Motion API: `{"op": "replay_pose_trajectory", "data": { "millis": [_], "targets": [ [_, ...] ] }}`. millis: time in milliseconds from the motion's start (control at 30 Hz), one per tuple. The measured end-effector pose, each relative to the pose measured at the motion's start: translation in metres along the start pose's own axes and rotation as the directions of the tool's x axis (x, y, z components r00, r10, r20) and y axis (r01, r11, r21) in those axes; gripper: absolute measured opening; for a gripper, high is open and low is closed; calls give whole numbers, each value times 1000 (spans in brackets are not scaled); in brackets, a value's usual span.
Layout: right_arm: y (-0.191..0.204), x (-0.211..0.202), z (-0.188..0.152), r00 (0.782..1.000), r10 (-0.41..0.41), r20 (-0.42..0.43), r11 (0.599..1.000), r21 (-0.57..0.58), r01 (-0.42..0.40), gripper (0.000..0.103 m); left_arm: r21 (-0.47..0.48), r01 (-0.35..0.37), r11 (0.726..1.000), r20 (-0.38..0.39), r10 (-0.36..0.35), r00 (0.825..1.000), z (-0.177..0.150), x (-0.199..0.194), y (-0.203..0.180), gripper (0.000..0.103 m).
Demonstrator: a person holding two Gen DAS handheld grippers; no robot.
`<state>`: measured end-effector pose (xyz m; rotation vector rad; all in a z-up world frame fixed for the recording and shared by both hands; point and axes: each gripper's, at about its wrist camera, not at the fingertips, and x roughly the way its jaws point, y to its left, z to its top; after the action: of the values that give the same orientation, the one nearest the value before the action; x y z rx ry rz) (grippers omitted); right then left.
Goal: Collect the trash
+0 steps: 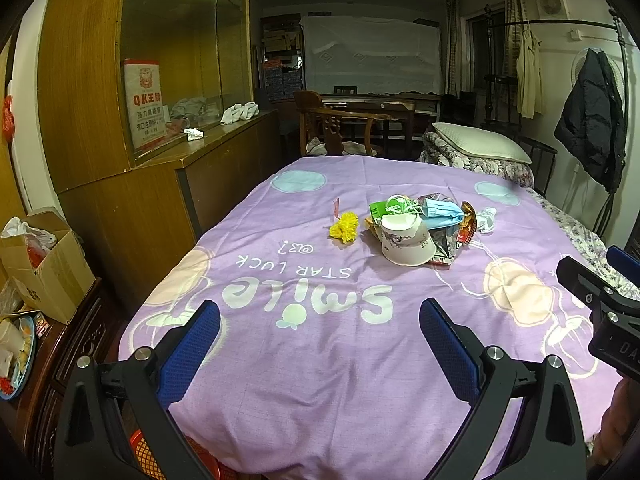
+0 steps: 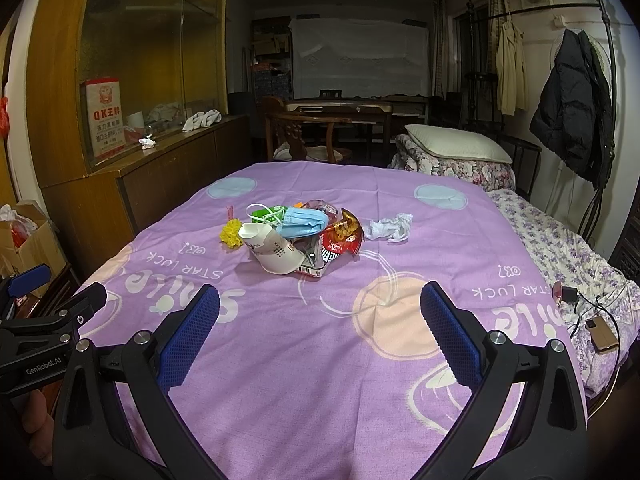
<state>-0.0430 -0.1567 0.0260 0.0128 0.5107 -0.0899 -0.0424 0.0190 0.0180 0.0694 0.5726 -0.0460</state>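
A pile of trash lies mid-bed on the purple sheet [image 1: 320, 360]: a tipped white paper cup [image 1: 404, 242] [image 2: 276, 252], a blue face mask [image 1: 440, 210] [image 2: 300, 220], a green carton [image 1: 380, 210], a red snack wrapper [image 2: 340, 240], a yellow crumpled ball [image 1: 345, 227] [image 2: 231, 232] and a white crumpled tissue [image 1: 487, 218] [image 2: 390, 227]. My left gripper [image 1: 320, 340] is open and empty, well short of the pile. My right gripper [image 2: 320, 328] is open and empty, also short of it. The right gripper also shows at the right edge of the left wrist view [image 1: 600, 300].
A wooden cabinet [image 1: 160, 184] runs along the bed's left side. A cardboard box [image 1: 44, 264] stands at the left. An orange basket [image 1: 152, 460] sits below the bed's near edge. A pillow on folded quilts [image 2: 456, 148] is at the far right. A phone with cables [image 2: 600, 334] lies on the right.
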Motion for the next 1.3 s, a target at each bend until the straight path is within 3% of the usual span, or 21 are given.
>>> {"op": "replay_pose_trajectory", "data": {
  "millis": [433,833,1300],
  "targets": [
    [-1,2,-1,1000,-2,-8,1000,-2,2,96,0,-3,1000,-8,3,1000,1,0,-7,97],
    [-23,66,-21,991,21,-135,999,35,-16,96,-12,8,1000,-134,-9,991,-2,64,-14,97],
    [-89,152,-30,964,-55,-259,990,115,87,96,14,186,983,-204,-179,963,37,168,-61,97]
  ]
}}
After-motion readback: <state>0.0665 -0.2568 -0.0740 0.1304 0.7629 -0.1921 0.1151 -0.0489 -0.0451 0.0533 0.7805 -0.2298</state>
